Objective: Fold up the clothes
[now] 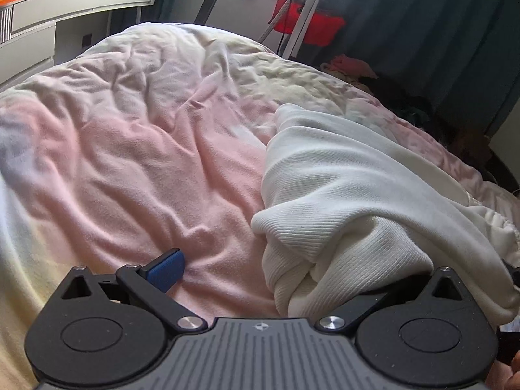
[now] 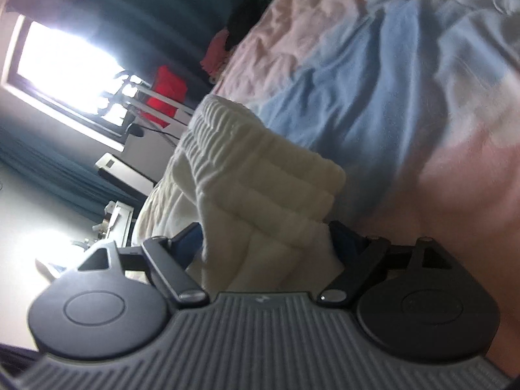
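Garment: white ribbed garment (image 1: pixel 351 195) bunched on the bed (image 1: pixel 130 149) — no flat fold showing.
Left gripper (image 1: pixel 286 269): jaws wide, cloth draped across.
Right gripper (image 2: pixel 266 243): clamps the elastic band — folding left.

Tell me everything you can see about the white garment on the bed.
The garment is off-white with a fine ribbed knit, soft and thick-looking. It is bunched and creased, not laid flat. One end drapes over the pastel pink bedspread; a gathered, elastic-looking band shows in the right wrist view. Cloth sits between the fingers of both tongs: the left tongs look open around a fold, and the right tongs press a thick wad.
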### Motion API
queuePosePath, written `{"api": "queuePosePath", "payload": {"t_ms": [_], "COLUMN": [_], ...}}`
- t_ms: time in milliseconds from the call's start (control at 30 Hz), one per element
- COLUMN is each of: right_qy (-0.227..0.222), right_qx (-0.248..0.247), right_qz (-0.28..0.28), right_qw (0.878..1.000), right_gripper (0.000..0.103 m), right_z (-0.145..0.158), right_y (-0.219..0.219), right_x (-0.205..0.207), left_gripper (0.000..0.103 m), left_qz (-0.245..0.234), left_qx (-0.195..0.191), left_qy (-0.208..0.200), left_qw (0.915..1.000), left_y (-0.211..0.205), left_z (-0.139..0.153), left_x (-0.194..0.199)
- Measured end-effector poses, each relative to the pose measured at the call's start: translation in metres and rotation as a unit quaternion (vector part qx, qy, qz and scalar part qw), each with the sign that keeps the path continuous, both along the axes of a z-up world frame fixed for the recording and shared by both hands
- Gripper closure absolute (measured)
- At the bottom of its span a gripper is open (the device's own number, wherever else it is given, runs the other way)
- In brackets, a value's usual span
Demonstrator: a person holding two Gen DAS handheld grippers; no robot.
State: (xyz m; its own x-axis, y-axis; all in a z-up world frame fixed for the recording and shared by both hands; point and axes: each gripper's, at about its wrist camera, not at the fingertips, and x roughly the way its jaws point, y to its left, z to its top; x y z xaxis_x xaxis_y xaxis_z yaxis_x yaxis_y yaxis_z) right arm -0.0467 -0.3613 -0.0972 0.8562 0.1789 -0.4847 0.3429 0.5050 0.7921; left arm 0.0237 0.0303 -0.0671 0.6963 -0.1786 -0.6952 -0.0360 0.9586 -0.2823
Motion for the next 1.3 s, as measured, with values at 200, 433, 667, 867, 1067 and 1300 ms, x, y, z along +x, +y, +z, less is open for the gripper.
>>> {"api": "queuePosePath", "payload": {"t_ms": [200, 433, 667, 867, 1067, 1300], "right_qy": [0.024, -0.028, -0.032, -0.018, -0.005, -0.04], "right_qx": [-0.057, -0.083, -0.087, -0.089, -0.095, -0.125], "right_qz": [0.022, 0.01, -0.009, -0.014, -0.015, -0.013], "right_qw": [0.998, 0.996, 0.996, 0.996, 0.995, 0.991], "right_gripper": [0.019, 0.066, 0.066, 0.066, 0.065, 0.071], "right_z": [-0.002, 0.023, 0.026, 0.019, 0.016, 0.062], "right_y": [0.013, 0.01, 0.007, 0.006, 0.008, 0.0], "right_x": [0.014, 0.001, 0.005, 0.01, 0.011, -0.004], "left_gripper": [0.0, 0.001, 0.0, 0.001, 0.016, 0.048], "left_qz": [-0.001, -0.067, -0.104, -0.059, -0.059, -0.099], "left_qx": [0.002, -0.029, -0.196, -0.225, -0.242, -0.219], "left_qy": [0.019, 0.058, 0.033, 0.016, 0.04, 0.01], "left_qw": [0.9998, 0.9956, 0.9746, 0.9725, 0.9678, 0.9705], "left_y": [-0.003, -0.007, 0.014, 0.023, 0.018, 0.011], "left_z": [0.004, 0.022, 0.037, 0.022, 0.003, 0.026], "left_x": [0.004, 0.0, -0.019, 0.002, 0.015, 0.005]}}
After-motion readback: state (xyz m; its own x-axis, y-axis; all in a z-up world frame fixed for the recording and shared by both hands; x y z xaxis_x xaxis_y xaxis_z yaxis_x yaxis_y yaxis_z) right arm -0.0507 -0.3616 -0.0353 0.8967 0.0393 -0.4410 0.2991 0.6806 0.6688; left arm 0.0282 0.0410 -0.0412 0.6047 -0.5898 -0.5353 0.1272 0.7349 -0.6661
